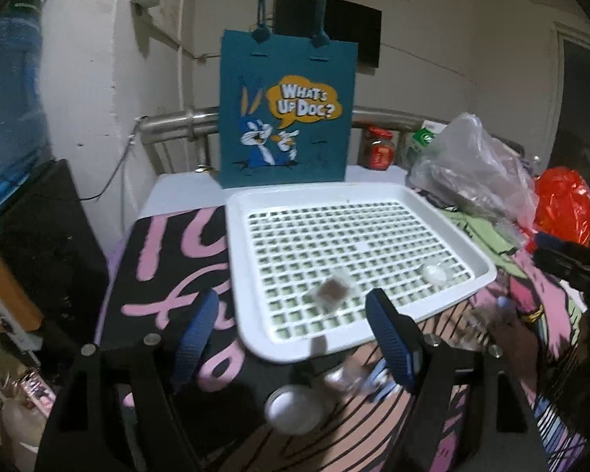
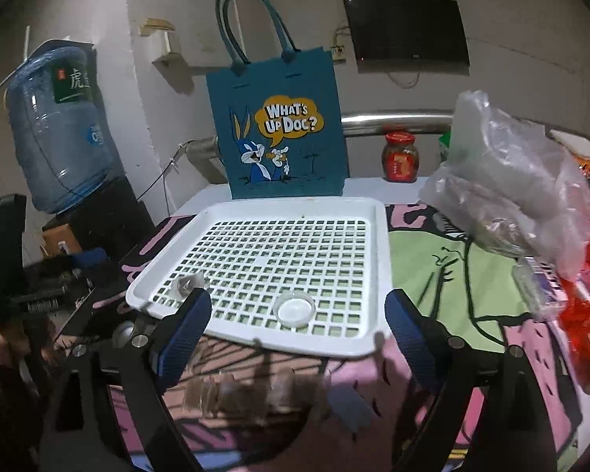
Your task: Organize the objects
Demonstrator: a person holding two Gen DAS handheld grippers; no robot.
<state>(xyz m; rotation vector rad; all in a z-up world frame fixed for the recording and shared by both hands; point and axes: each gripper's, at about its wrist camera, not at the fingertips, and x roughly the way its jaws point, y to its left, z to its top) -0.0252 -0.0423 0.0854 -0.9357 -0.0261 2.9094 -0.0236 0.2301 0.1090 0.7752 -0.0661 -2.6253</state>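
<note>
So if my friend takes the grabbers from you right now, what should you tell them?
Left gripper: open, holding nothing.
Right gripper: open, holding nothing.
White grid tray sits on the patterned cloth in front of the blue bag.
Done: a small clear packet with something brown inside and a small round clear container lie in the tray near its front edge.
Left: a round white lid and some blurry clear packets lie on the cloth in front of the tray; they probably go in next.
</note>
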